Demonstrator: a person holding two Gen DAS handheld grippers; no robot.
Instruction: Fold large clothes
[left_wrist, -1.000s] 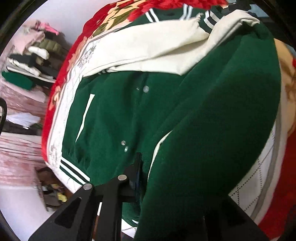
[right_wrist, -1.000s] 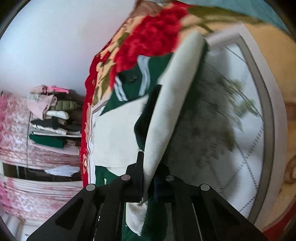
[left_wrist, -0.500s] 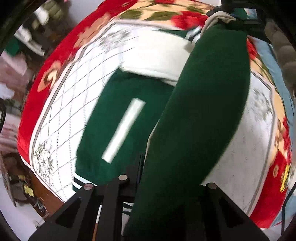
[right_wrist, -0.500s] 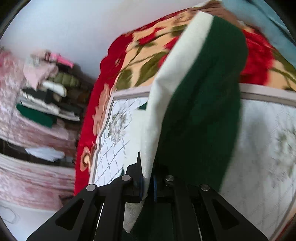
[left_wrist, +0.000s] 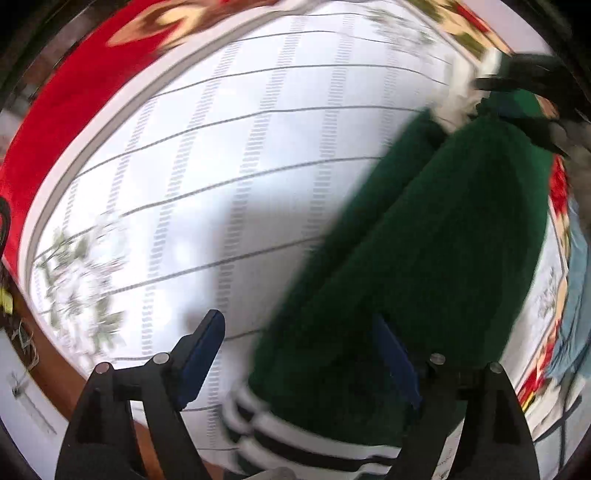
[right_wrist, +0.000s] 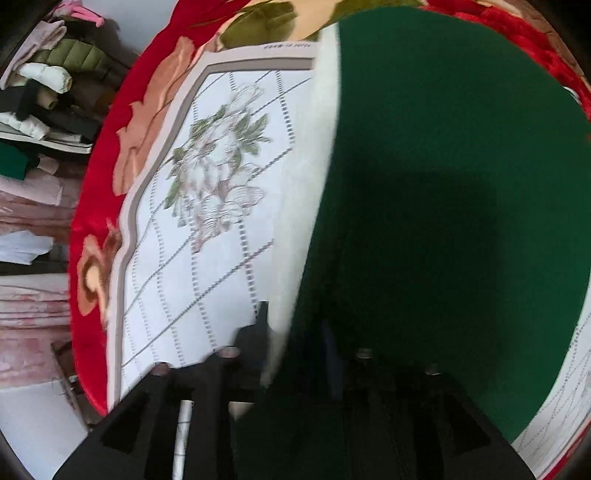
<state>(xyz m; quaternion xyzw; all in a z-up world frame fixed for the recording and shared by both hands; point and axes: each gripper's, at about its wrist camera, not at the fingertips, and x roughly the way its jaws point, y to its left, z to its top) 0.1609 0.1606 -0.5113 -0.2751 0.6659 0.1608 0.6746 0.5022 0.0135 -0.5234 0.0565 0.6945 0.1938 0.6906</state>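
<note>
A dark green jacket (left_wrist: 443, 240) with a cream edge and white-striped hem (left_wrist: 295, 446) lies in a long folded band on the bed. My left gripper (left_wrist: 295, 317) points straight down over the hem end. Its jaws are opening wide: the left pad (left_wrist: 203, 350) is clear of the cloth, and the jacket rests by the right pad (left_wrist: 395, 362). In the right wrist view the jacket (right_wrist: 443, 184) fills the right side, with its cream edge (right_wrist: 317, 166) running down between the fingers. My right gripper (right_wrist: 295, 321) is opening with that edge loose between its jaws.
The bed has a white gridded cover (left_wrist: 221, 166) printed with flowers (right_wrist: 218, 158), on a red floral blanket (right_wrist: 99, 177). Stacked folded clothes (right_wrist: 40, 85) sit on shelves to the left. A light blue cloth (left_wrist: 576, 295) lies at the bed's right edge.
Both grippers swept across the bed carrying the jacket and came lower over the white cover. Both were shut on the cloth earlier; now their jaws stand apart.
</note>
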